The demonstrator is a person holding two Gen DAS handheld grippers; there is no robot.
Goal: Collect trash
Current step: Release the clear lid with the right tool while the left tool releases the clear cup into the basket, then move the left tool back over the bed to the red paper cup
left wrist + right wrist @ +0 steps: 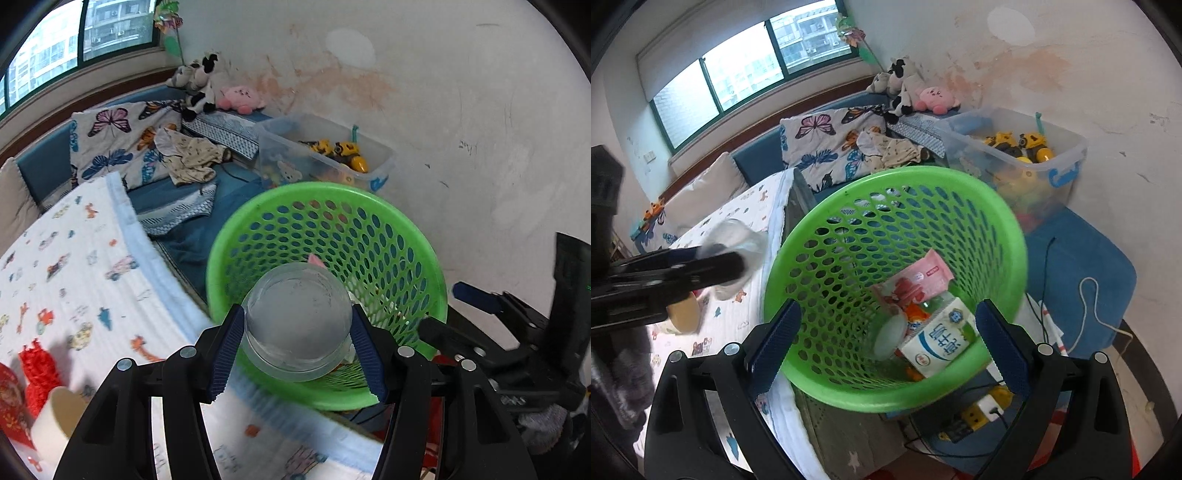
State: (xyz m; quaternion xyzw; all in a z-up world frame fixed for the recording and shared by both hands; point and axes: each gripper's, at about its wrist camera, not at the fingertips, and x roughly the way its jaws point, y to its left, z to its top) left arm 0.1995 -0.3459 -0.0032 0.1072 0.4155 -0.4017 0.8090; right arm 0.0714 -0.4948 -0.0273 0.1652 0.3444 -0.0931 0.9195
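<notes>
A clear plastic cup [295,332] sits between the blue pads of my left gripper [297,312], which is shut on it. The cup hangs just above the near rim of a green mesh basket [369,206]. In the right wrist view the same cup [738,240] is a blur at the left, beside the basket [886,181]. My right gripper [888,306] stands wide open in front of the basket's near rim, its pads pressing on nothing. Inside lie a pink wrapper [919,280], a white and blue carton [938,343] and a white lid [890,336]. The right gripper's black frame [524,332] shows right of the basket.
A bed with a white printed blanket [74,258] lies left of the basket, with a paper cup [59,413] and a red tassel [37,369] on it. A clear toy box [1034,155] stands behind. A power strip [982,410] and cables lie on the floor.
</notes>
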